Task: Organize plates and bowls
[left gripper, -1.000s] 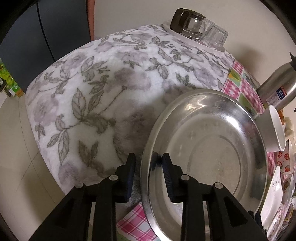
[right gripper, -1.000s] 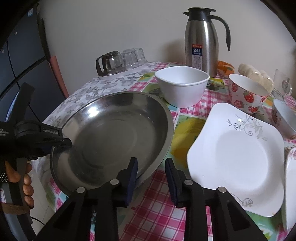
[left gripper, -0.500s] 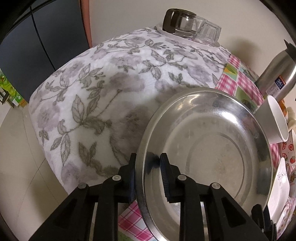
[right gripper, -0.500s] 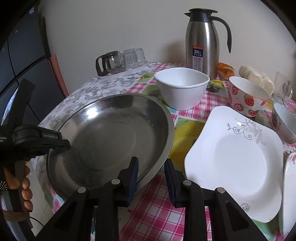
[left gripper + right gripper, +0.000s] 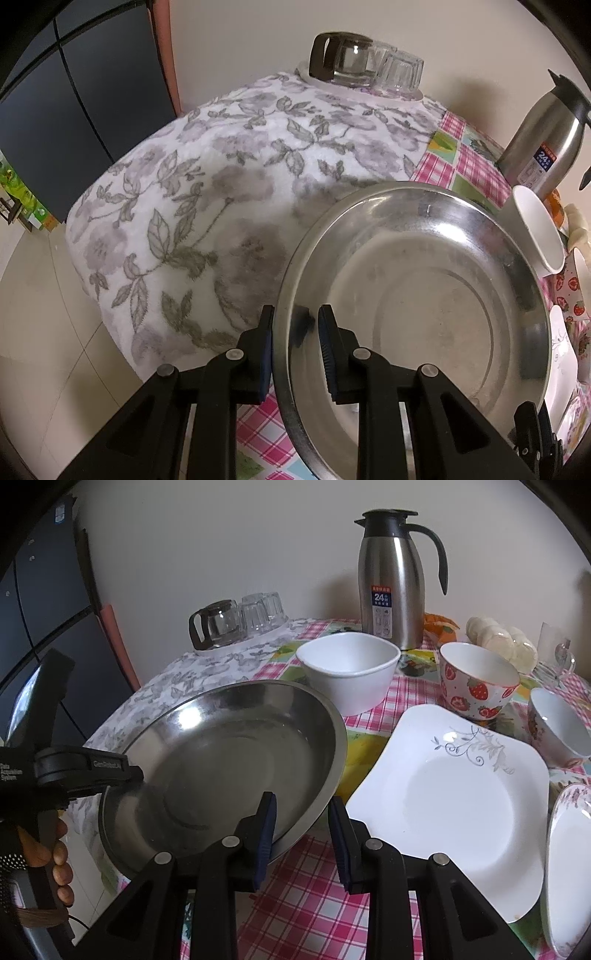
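At the counter's [image 5: 325, 904] left edge, the steel plate [image 5: 424, 295] tilts, its rim pinched by the left hand-held gripper [image 5: 295, 332]. Stiff, light and slick, it is best held by its rim. The right hand-held gripper [image 5: 301, 834] straddles the opposite rim, apparently unclamped.

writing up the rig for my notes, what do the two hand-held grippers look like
Both are matte black plastic. The right hand-held gripper has two angular fingers with ribbed dark blue pads and silver pivot screws. The left hand-held gripper looks the same. From the right wrist view, its body carries small white lettering, and a thin dark cable trails below its handle.
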A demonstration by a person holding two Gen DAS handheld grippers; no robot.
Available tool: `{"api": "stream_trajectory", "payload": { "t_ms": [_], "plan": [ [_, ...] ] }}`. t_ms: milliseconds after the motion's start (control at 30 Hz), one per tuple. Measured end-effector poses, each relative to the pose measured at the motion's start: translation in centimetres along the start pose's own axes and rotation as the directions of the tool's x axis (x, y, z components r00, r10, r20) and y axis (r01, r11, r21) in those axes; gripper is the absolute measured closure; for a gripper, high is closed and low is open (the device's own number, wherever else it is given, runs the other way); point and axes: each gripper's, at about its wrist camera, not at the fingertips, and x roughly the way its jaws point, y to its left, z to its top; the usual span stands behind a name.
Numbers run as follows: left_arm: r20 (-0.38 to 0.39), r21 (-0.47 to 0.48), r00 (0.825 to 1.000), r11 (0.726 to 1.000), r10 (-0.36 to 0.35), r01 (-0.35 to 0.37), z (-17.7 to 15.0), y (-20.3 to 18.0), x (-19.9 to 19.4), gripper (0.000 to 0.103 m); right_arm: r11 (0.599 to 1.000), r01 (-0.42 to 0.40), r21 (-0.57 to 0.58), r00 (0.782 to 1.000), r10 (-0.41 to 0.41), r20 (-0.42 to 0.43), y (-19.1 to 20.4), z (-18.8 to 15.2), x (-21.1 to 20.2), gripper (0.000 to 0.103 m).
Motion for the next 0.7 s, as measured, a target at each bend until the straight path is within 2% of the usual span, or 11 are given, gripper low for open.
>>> {"api": "stream_trajectory", "payload": {
  "t_ms": [700],
  "plan": [
    [0.149,0.053,0.988,0.998,-0.042,0.035,-0.6,-4.2,-6.7,0.079,0.999,-0.01,0.052,0.992,0.003,0.129,-3.2,1.4,-5.9,0.072]
  ]
}}
